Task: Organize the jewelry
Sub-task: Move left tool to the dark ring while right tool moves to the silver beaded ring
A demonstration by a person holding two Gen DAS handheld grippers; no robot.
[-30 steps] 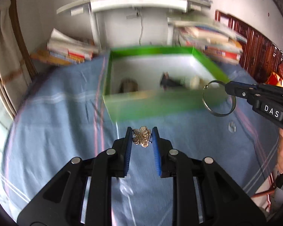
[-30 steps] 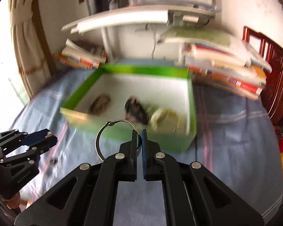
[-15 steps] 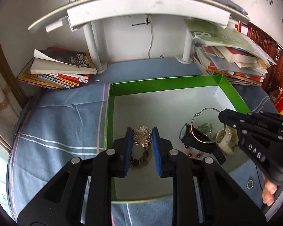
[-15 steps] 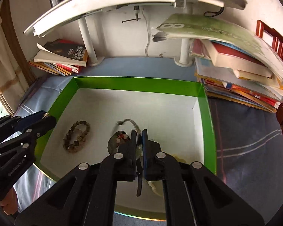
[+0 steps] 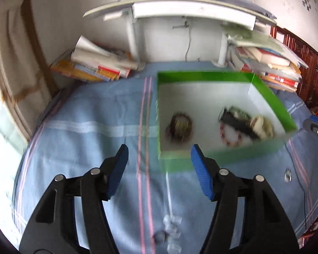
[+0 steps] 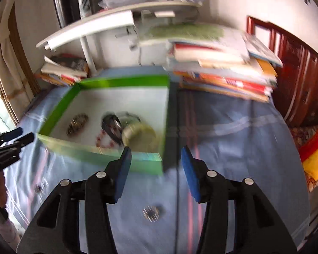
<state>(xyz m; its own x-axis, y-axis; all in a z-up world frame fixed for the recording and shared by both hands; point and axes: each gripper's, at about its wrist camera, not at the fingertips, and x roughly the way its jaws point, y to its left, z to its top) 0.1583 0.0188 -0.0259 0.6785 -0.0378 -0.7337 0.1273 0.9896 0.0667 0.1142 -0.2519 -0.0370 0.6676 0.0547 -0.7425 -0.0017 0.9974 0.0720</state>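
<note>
The blue-clothed table (image 5: 95, 127) carries a green box (image 5: 271, 97) toward its far edge, where several pieces of jewelry (image 5: 181, 124) are already gathered. The left gripper (image 5: 159, 169) and right gripper (image 6: 155, 169) are opening with nothing between their jaws. A small piece (image 6: 151, 211) lies loose near the table's front edge; fetching it is judged the next step.

Jewelry is seen gathered inside a green-walled box (image 5: 271, 102): a beaded bracelet (image 5: 180, 124) lies apart from a blurred heap (image 5: 243, 122).
</note>
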